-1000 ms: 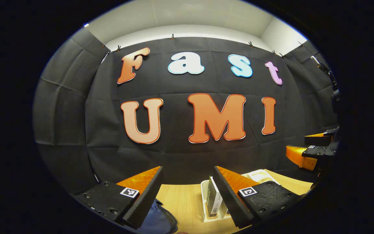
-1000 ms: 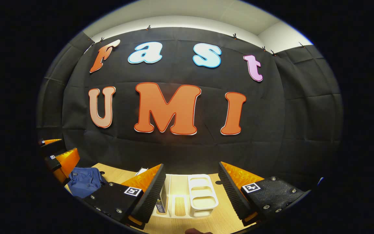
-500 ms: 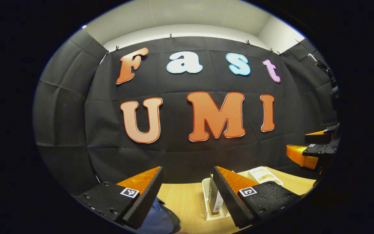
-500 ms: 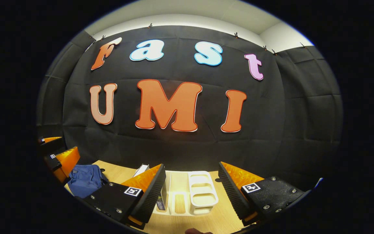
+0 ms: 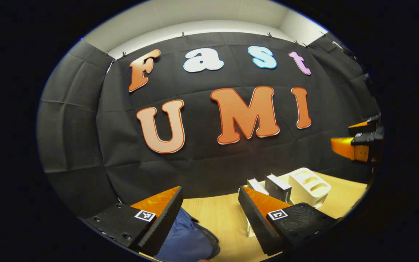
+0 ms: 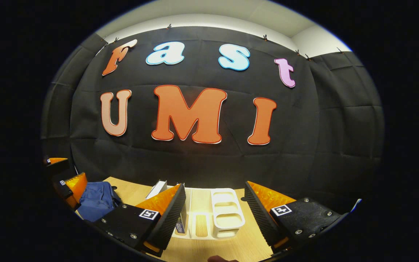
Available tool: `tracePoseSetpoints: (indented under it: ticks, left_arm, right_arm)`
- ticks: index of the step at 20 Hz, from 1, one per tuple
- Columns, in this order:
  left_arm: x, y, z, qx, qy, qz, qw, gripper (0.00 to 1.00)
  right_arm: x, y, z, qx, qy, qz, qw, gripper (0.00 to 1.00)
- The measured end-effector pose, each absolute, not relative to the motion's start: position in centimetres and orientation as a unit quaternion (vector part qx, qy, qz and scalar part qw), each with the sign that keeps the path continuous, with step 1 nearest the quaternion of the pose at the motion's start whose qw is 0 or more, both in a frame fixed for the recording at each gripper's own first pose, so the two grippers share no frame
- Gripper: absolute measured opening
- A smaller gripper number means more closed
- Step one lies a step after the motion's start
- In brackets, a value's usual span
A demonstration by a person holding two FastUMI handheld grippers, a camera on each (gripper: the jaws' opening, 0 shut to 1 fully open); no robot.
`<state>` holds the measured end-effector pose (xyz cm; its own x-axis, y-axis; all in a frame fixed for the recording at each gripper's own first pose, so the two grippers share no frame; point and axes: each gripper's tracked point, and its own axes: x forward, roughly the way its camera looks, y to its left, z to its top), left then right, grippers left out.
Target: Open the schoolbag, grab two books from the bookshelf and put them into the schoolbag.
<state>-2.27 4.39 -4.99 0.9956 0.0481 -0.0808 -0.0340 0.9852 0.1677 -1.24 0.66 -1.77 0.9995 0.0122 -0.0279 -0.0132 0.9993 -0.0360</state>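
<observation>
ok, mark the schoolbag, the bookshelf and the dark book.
schoolbag (image 6: pixel 96 200), right gripper view, blue fabric top.
bookshelf (image 6: pixel 227 214), right gripper view, white divider rim.
dark book (image 5: pixel 279 189), left gripper view, its top edge.

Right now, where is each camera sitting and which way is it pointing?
Left gripper view: rides the left gripper, above the table, facing the back wall; its open fingers frame the blue schoolbag; the right gripper shows at far right.
Right gripper view: rides the right gripper, facing the same wall; open fingers frame the white bookshelf; the left gripper shows at far left.
Shared: schoolbag, bookshelf, table, wall.
</observation>
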Motion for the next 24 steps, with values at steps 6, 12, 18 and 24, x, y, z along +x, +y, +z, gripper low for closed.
tracePoseSetpoints:
  ticks: [6,12,18,24]
  left_arm:
    - [-1.8,7.4,-10.4,0.149,0.097,0.015,0.984,1.0]
    - [-2.4,10.1,-15.9,0.217,0.142,0.012,0.966,0.95]
    - [-3.6,11.2,-21.7,0.28,0.193,-0.004,0.94,0.95]
    - [-5.8,12.0,-27.1,0.315,0.239,-0.015,0.918,0.95]
  right_arm:
    - [-1.2,0.2,-2.8,-0.023,0.027,-0.003,0.999,0.96]
    - [-1.0,0.6,-3.4,-0.037,0.029,-0.001,0.999,0.96]
    - [-0.6,1.1,-4.2,-0.054,0.041,-0.002,0.998,0.96]
    - [-0.1,2.1,-4.8,-0.067,0.045,0.006,0.997,0.96]
